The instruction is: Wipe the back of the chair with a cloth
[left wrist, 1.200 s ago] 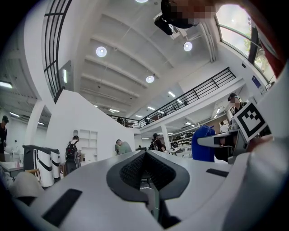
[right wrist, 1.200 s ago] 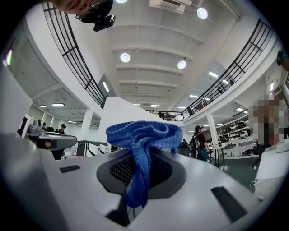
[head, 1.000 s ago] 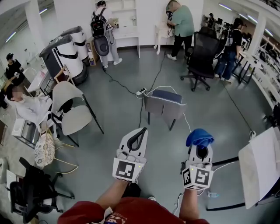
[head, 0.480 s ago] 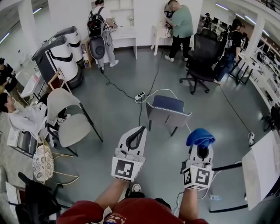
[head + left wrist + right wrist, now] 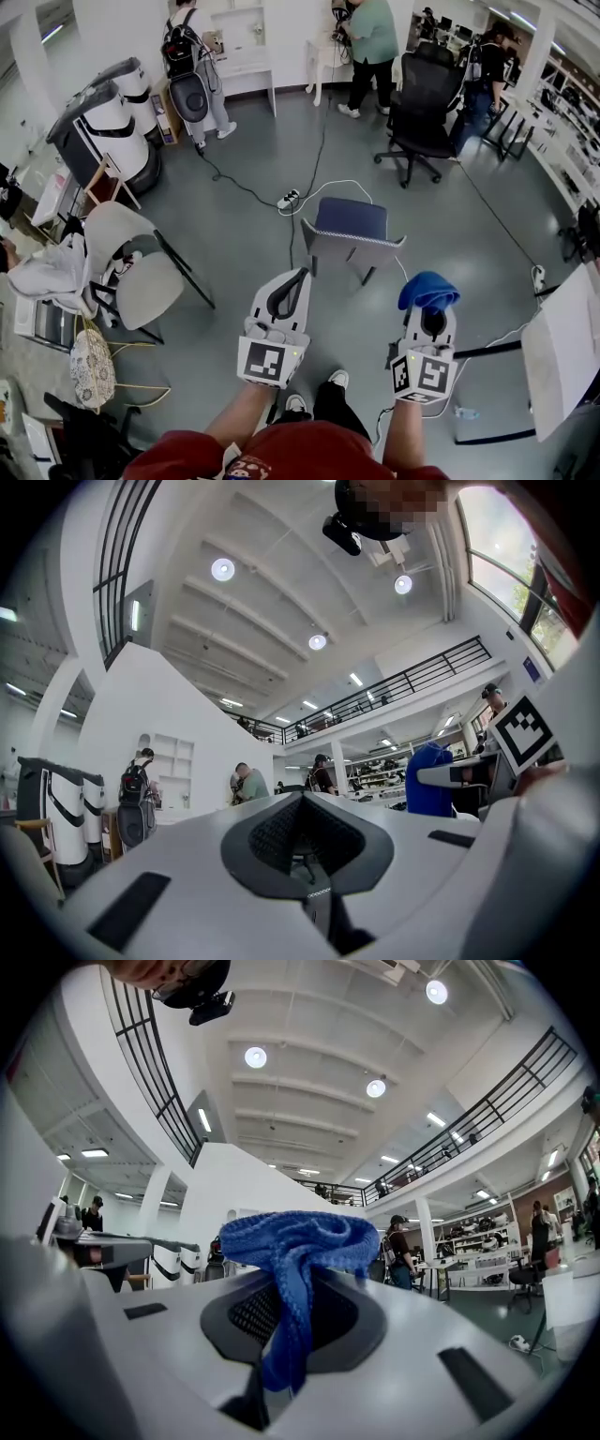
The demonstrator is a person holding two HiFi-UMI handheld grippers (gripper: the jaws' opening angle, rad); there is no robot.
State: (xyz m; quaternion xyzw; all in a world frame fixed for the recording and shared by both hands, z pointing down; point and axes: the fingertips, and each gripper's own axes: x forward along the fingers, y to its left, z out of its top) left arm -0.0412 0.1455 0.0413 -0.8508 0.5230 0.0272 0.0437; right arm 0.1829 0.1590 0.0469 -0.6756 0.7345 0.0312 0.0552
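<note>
A grey chair point(image 5: 349, 246) with a dark blue seat stands on the floor ahead of me, its backrest turned toward me. My right gripper point(image 5: 428, 302) is shut on a blue cloth point(image 5: 427, 292), which bunches above the jaws in the right gripper view as a blue cloth point(image 5: 295, 1241). It is held to the right of the chair and nearer to me, apart from it. My left gripper point(image 5: 291, 284) is shut with nothing in it, just short of the chair's left side. Both point upward and forward.
A white chair point(image 5: 141, 262) with a person beside it stands at the left. A black office chair point(image 5: 422, 98) stands far ahead, with people standing near white desks. Cables point(image 5: 291, 202) cross the floor beyond the grey chair. A white table point(image 5: 562, 352) is at the right.
I have walked forward: the grey chair has come closer to both grippers. The grippers keep their pose and the cloth stays held.
</note>
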